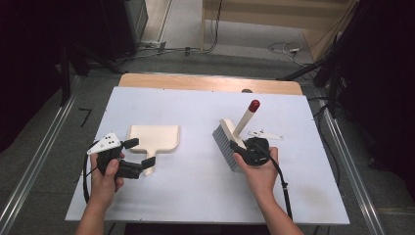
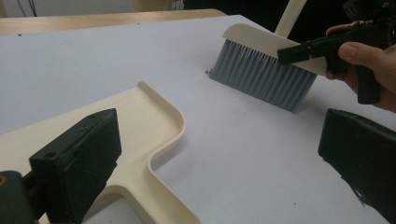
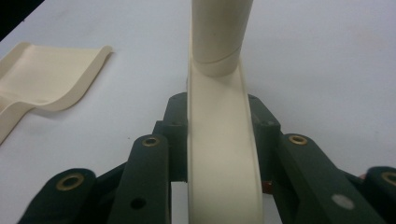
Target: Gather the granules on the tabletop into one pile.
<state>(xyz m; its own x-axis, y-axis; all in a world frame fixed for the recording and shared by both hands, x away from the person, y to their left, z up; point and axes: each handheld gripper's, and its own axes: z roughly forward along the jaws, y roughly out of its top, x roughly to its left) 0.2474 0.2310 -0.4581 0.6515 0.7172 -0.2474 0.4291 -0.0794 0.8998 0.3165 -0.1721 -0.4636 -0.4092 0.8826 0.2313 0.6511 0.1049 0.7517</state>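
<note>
A cream dustpan point(image 1: 153, 137) lies flat on the white board point(image 1: 195, 191), its handle pointing toward the person. My left gripper point(image 1: 139, 152) is open at that handle: in the left gripper view one jaw hangs over the dustpan point(image 2: 140, 123) and the other stands well to the right, off it. My left gripper point(image 2: 219, 140) holds nothing. A brush point(image 1: 226, 142) with grey bristles and a cream, red-tipped handle stands bristles-down at the middle right. My right gripper point(image 1: 242, 147) is shut on its cream back point(image 3: 219, 158). The brush point(image 2: 261, 70) stands a short way right of the dustpan.
The board rests on a wooden table whose far edge point(image 1: 210, 83) shows beyond it. Metal rails point(image 1: 342, 147) run along both sides of the table. Cables lie on the floor point(image 1: 288, 49) behind. A tiny speck point(image 2: 206, 72) sits by the bristles.
</note>
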